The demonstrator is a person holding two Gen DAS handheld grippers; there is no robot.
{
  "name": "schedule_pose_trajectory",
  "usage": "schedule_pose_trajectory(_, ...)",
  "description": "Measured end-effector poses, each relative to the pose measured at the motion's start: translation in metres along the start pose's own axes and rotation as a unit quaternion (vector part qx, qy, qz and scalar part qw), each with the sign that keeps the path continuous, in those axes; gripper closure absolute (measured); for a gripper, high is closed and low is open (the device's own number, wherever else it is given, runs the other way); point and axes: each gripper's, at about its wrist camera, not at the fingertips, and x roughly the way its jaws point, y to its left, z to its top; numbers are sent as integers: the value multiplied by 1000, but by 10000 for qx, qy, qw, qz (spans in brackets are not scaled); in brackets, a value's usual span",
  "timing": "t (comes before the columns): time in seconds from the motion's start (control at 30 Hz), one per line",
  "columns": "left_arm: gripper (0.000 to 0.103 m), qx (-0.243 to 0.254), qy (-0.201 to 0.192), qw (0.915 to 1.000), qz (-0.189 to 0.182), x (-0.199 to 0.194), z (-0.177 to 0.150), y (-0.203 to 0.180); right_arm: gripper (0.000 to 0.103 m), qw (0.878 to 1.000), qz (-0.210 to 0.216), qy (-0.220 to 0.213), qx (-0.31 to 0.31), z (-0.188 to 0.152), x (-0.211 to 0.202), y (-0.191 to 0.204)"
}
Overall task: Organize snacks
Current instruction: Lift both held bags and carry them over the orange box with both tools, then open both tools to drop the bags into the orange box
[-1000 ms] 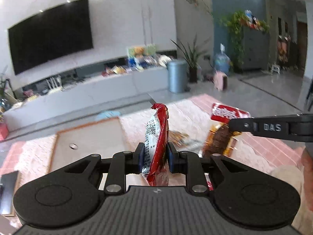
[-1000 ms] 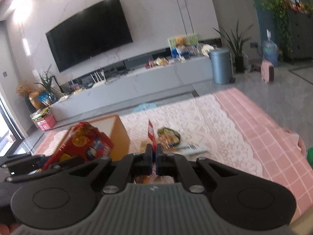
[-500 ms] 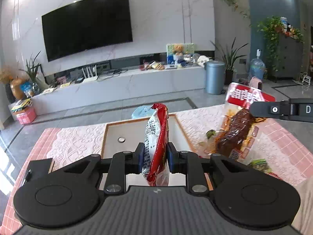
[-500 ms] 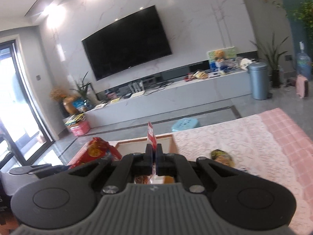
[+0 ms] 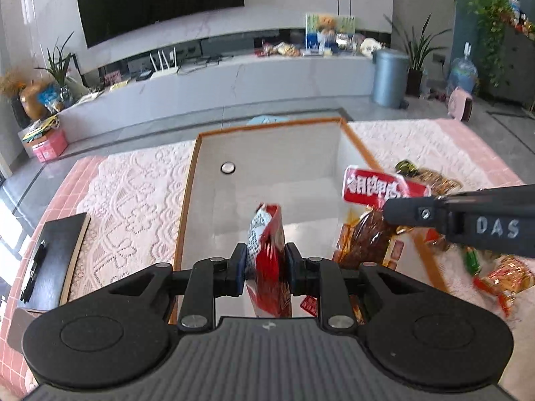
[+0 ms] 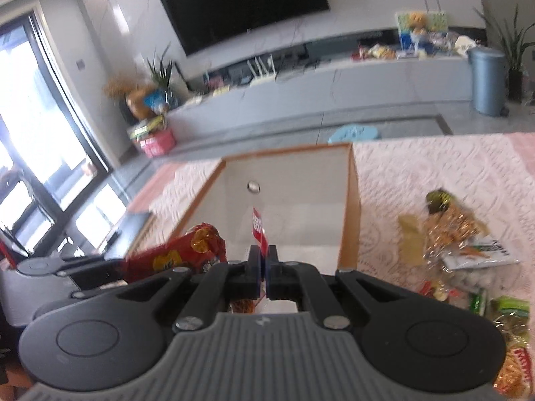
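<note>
We hold two snacks over the open box [image 5: 267,173] so they can drop inside. The left gripper [image 5: 264,265] has its jaws squeezed on a red bag [image 5: 267,260], held standing up so it can slide down into the box. The right gripper [image 6: 263,269] has its jaws pinched flat on the thin top edge of a see-through pack [image 5: 367,234] with brown food in it, so the pack hangs below. Both snacks hang just above the near part of the box, which looks empty. More snacks [image 6: 461,244] wait on the lace cloth [image 5: 133,193] to the right of the box. The side of the right gripper says "DAS". The pack's red label has white writing we cannot read.
</note>
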Motion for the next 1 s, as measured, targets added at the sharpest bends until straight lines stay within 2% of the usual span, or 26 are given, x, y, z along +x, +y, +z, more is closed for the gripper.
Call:
schedule_pose_trajectory(0.3,77,86,442,9990,43,29,-3,3,103,9974,-11,696,-172,-5,57,-2)
schedule_pose_trajectory(0.5,77,170,639,9978,65,41,-4,5,103,9937,-109,1030,-435,-9,78,-3)
schedule_pose_trajectory(0.63,77,204,655,9976,113,42,-5,6,103,9926,-121,1107,-481,-10,87,1)
schedule_pose_trajectory(0.8,76,374,722,9962,313,45,-7,5,103,9891,-401,1145,-831,-13,96,12)
schedule_pose_trajectory(0.93,69,365,839,9950,404,47,-8,6,95,9871,-494,1144,-1008,-12,99,15)
schedule_pose_trajectory(1.0,67,382,857,9945,454,46,-8,5,95,9862,-515,1116,-1108,-12,97,18)
